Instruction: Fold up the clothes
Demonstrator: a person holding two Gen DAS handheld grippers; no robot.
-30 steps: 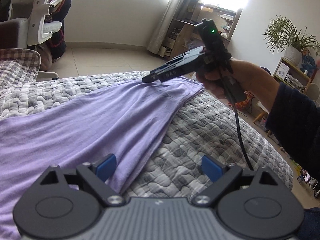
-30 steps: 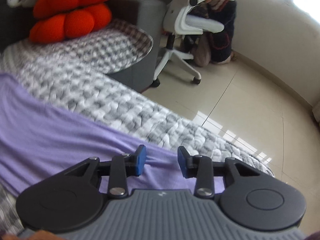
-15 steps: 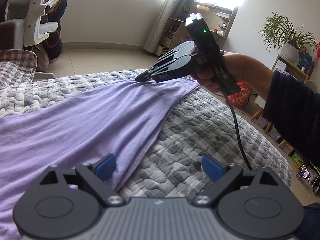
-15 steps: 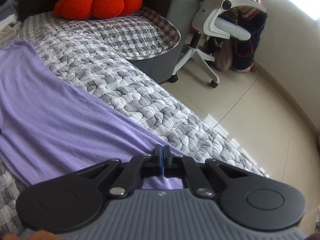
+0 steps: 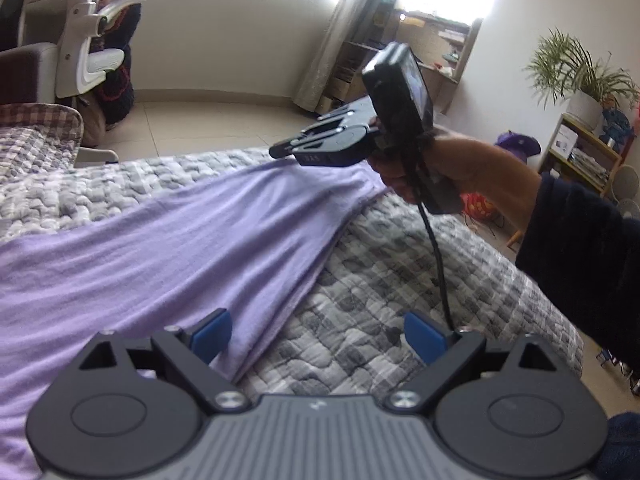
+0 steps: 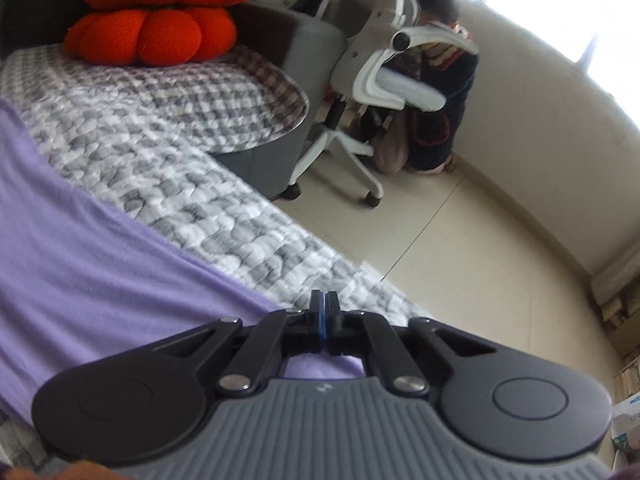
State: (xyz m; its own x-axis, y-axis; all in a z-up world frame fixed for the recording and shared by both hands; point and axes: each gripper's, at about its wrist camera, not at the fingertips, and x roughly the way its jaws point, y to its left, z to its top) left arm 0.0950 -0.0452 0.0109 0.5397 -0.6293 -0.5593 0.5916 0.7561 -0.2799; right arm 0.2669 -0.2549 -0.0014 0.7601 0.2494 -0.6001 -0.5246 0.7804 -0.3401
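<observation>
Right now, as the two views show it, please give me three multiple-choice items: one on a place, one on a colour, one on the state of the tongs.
1. Where does the purple garment lie?
A. on the grey quilted cover
B. on the floor
C. over the white office chair

2. What colour is the cushion seen in the right wrist view?
A. blue
B. orange-red
C. green

3. How are the left tongs?
A. shut on the garment
B. shut on nothing
C. open

Answers:
1 A, the cloth spreads across the quilt.
2 B, its lobes are orange-red.
3 C, the blue pads stand wide apart; the right tongs are the shut ones, at the garment's edge.
</observation>
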